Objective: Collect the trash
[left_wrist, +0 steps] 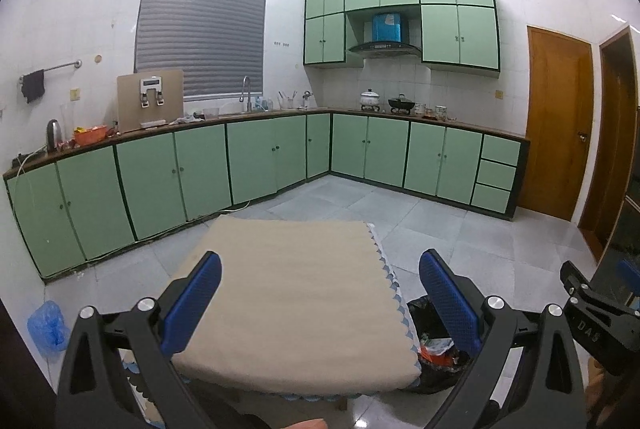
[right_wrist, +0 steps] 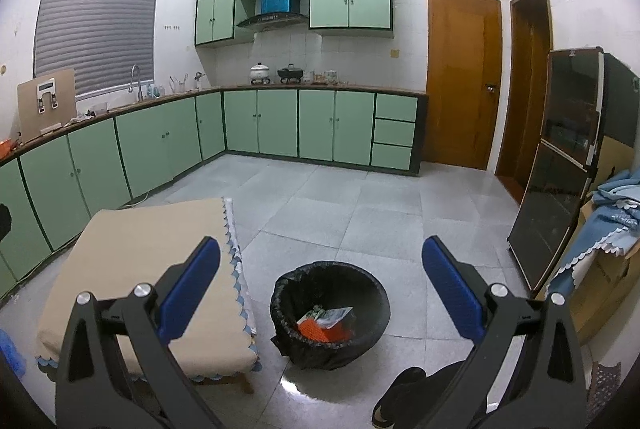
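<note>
A black-lined trash bin [right_wrist: 330, 313] stands on the floor right of a low table with a beige cloth [right_wrist: 148, 269]. Orange and white wrappers [right_wrist: 324, 323] lie inside it. In the left wrist view the bin [left_wrist: 436, 349] shows partly behind the table [left_wrist: 296, 301], with orange trash in it. My left gripper [left_wrist: 320, 305] is open and empty above the table. My right gripper [right_wrist: 320, 293] is open and empty above the bin. The tabletop shows only its cloth.
Green kitchen cabinets [right_wrist: 276, 121] line the far walls. A dark glass cabinet [right_wrist: 560, 165] and blue cloth on boxes [right_wrist: 600, 229] stand at the right. Two wooden doors [right_wrist: 460, 77] are at the back. A blue plastic bag [left_wrist: 46, 325] lies by the left wall.
</note>
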{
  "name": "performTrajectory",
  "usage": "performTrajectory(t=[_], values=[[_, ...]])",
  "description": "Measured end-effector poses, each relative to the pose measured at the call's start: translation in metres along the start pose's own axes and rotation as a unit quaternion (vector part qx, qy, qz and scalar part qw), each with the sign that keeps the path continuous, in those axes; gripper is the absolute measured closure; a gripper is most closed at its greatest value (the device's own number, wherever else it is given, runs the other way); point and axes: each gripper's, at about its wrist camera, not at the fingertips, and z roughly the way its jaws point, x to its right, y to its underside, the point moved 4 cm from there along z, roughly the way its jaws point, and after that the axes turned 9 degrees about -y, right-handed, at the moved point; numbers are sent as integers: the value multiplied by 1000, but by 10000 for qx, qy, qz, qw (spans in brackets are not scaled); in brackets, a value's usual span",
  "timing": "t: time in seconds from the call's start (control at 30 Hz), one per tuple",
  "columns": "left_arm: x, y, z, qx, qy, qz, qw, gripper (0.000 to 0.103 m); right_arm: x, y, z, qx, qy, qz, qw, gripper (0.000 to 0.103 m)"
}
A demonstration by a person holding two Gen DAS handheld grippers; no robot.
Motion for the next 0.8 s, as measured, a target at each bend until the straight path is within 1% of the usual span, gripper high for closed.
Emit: performTrajectory(t=[0.3, 0.8], values=[[12, 3, 1, 0, 56, 148, 9999, 6, 2, 3, 3, -106, -44, 51, 9999, 5], [1, 6, -1, 18, 120, 142, 9998, 6, 12, 0, -1, -79, 22, 155, 9998, 5]])
